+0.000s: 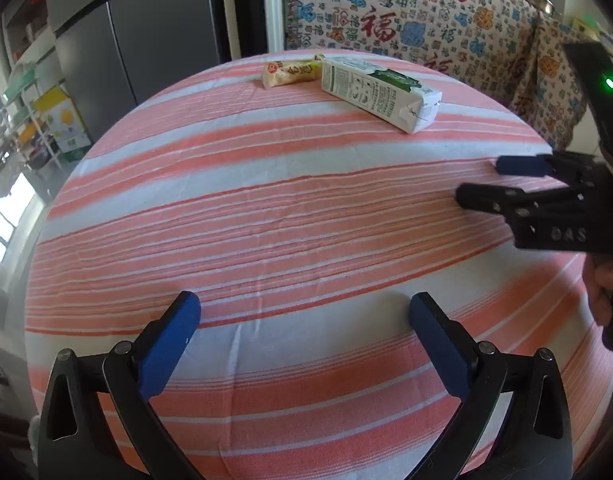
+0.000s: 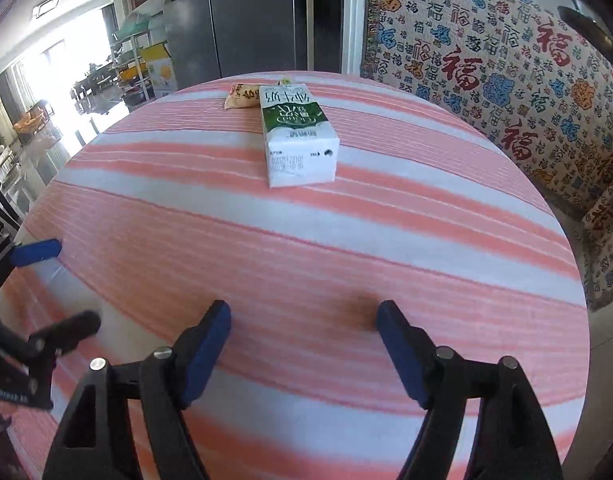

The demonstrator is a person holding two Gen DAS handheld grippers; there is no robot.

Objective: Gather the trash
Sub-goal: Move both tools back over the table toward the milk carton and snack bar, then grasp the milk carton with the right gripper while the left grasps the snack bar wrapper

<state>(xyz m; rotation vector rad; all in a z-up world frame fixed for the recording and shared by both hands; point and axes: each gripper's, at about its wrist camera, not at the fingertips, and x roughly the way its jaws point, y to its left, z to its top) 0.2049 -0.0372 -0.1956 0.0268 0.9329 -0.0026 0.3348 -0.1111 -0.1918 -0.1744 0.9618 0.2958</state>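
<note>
Left wrist view had the left gripper (image 1: 304, 314) with its blue-padded fingers (image 1: 166, 348) spread wide and holding nothing, hovering over the pink-and-white striped cloth of the round tabletop (image 1: 266, 216). At about three o'clock in that view the right gripper (image 1: 478, 182) reached in from the side, its fingers parted and empty; embossed letters on its black body looked like "DAS", though I would not swear to it.

Further out, toward twelve o'clock, a white-and-green rectangular milk carton (image 1: 380, 94) lay on its side near the far edge of the tabletop, and just beside it at eleven o'clock lay a small yellow-orange plastic snack wrapper (image 1: 290, 74); whether the two touched I could not tell.

From the right wrist view the right gripper (image 2: 304, 316) likewise stood wide and empty, with the carton (image 2: 298, 140) dead ahead at twelve o'clock, its end facing the camera, and the wrapper (image 2: 242, 96) partly hidden behind it. Its printing was Chinese, upside down from here, with small digits on the end panel too fine to read. The wrapper carried a red round logo and brown characters.

Collection looked barely begun: both pieces remained on the cloth, neither was gripped, and no bin showed in either view.
</note>
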